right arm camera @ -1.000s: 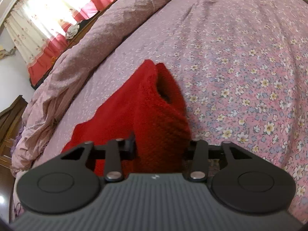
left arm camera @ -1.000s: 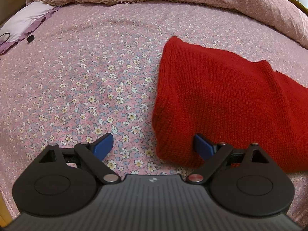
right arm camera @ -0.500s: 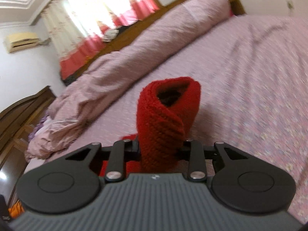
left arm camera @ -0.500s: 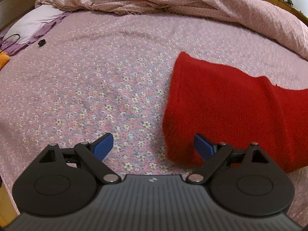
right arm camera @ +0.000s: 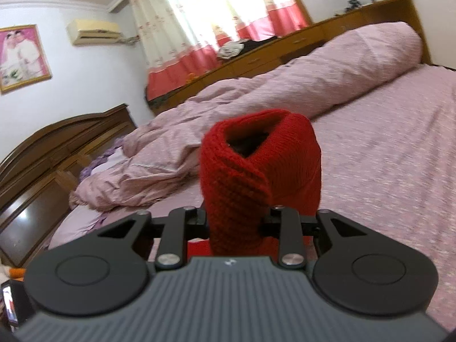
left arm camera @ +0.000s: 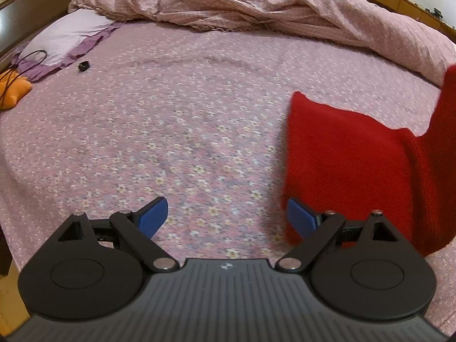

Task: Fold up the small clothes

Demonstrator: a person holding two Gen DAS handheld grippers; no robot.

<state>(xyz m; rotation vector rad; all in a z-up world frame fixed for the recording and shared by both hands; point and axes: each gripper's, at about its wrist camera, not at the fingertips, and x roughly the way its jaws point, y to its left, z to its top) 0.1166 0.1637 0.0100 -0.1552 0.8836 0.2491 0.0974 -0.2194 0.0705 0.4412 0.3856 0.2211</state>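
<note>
Right tool [right arm camera: 234, 222]: clenched on a bunched end of the red sweater [right arm camera: 256, 176], held raised above the bed [right arm camera: 399, 148], with the knit standing up between the jaws. Left tool [left arm camera: 228, 216]: released, jaws spread wide, nothing between them, hanging over the floral sheet [left arm camera: 171, 131]. The sweater [left arm camera: 347, 165] lies on the bed to the right of the left tool, its far right portion lifted. A rumpled pink quilt [left arm camera: 256, 2] lies along the bed's far side.
</note>
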